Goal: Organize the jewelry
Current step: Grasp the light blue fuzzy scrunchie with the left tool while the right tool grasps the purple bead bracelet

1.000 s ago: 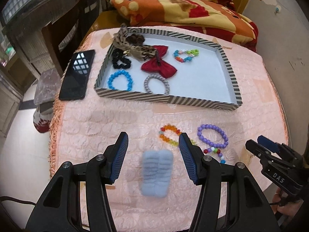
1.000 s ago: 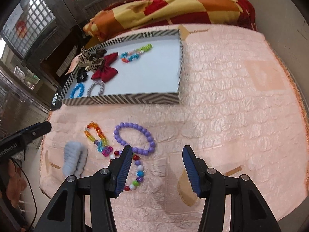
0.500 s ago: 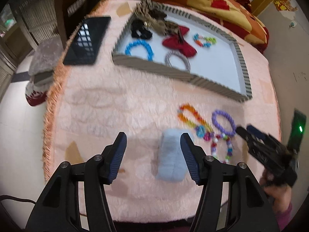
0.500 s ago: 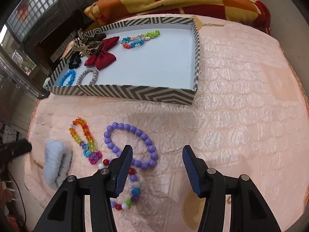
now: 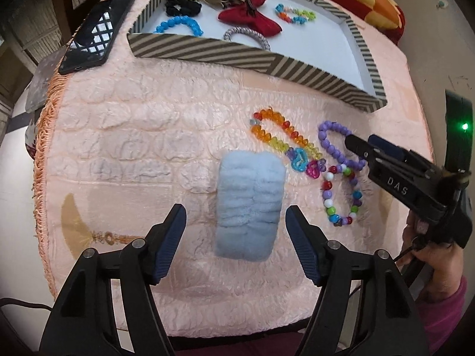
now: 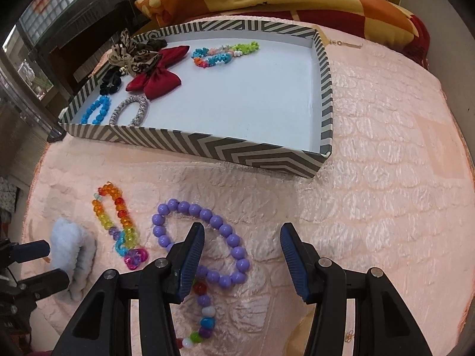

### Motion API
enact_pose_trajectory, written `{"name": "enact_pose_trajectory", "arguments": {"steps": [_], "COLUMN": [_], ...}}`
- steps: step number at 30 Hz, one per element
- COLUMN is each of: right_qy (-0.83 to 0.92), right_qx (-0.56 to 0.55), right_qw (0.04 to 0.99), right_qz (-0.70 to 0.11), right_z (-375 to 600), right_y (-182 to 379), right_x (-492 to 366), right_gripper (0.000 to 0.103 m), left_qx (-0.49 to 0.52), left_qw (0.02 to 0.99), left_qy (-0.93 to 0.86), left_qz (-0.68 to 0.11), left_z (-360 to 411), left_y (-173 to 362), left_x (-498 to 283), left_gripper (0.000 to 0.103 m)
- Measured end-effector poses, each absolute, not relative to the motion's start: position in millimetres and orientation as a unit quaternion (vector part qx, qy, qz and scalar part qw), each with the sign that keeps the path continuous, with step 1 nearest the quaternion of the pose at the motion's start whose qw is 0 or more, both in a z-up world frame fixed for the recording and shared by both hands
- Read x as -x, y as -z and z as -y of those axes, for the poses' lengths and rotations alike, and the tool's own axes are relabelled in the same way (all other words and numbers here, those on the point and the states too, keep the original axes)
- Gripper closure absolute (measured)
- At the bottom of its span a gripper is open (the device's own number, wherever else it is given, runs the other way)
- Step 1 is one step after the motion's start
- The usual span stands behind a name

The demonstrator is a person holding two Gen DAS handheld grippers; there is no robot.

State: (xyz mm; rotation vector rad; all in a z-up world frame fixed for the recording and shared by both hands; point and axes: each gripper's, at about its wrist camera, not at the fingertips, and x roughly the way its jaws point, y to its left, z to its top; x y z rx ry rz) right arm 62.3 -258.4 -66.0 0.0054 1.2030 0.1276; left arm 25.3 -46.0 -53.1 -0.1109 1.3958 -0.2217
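With the left tongs opening, unclenched, astride the fluffy blue scrunchie lying on the desk, and the right tongs released over the purple bracelet, sink lower, centre, then squeeze gently.

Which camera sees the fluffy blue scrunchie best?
The left wrist view: the fluffy blue scrunchie lies whole and centred just ahead of the fingers. In the right wrist view it sits at the left edge, partly hidden by the left gripper.
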Motion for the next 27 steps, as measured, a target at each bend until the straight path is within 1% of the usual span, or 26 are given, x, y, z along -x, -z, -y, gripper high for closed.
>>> {"name": "enact_pose_trajectory", "arguments": {"steps": [3,5,7,8,10,12,13,15,17,19,27], "right_qy": [-0.062,-0.067,-0.071,-0.072,-0.079,-0.082,-0.083,-0.085,-0.085,-0.086,-0.090], "right_qx": [0.017,0.030,0.036,0.038,0.036,0.040,0.040,0.036,0.032,0.028,0.014], "right_qw": [0.823,0.825,0.827,0.828,0.827,0.829,0.831,0.834,0.836,0.838,0.846], "right_qz": [-0.565,-0.560,-0.556,-0.555,-0.555,-0.552,-0.549,-0.543,-0.541,-0.538,-0.525], "right_z": [255.0,251.9,250.2,250.0,249.1,247.1,246.6,245.9,245.5,245.5,248.3], "right_y": [68.8,69.4,69.3,69.1,68.3,66.4,64.8,61.2,59.0,54.8,33.4], "right_x": [-65.4,-66.3,-67.6,-67.3,-67.8,-66.3,-65.0,-62.8,-60.9,-58.1,-52.6], "right_gripper": [0.058,0.064,0.073,0.075,0.087,0.094,0.094,0.094,0.094,0.094,0.094], "left_qx": [0.038,0.030,0.027,0.027,0.025,0.025,0.025,0.027,0.025,0.018,-0.009], "left_qw": [0.758,0.756,0.755,0.754,0.753,0.752,0.751,0.751,0.750,0.752,0.772], "left_qy": [0.098,0.096,0.093,0.092,0.088,0.086,0.086,0.092,0.100,0.105,0.099], "left_qz": [-0.644,-0.647,-0.649,-0.650,-0.652,-0.653,-0.654,-0.654,-0.653,-0.650,-0.628], "left_z": [50.5,53.0,53.5,53.7,53.0,52.1,51.5,51.8,51.4,54.9,61.5], "left_y": [58.8,63.3,67.0,68.0,70.8,73.6,74.5,75.6,75.3,74.3,63.0], "left_x": [-25.5,-25.6,-25.4,-26.1,-26.3,-27.4,-27.9,-29.2,-28.7,-27.7,-20.9], "left_gripper": [0.033,0.033,0.033,0.033,0.033,0.033,0.034,0.043,0.056,0.062,0.070]}}
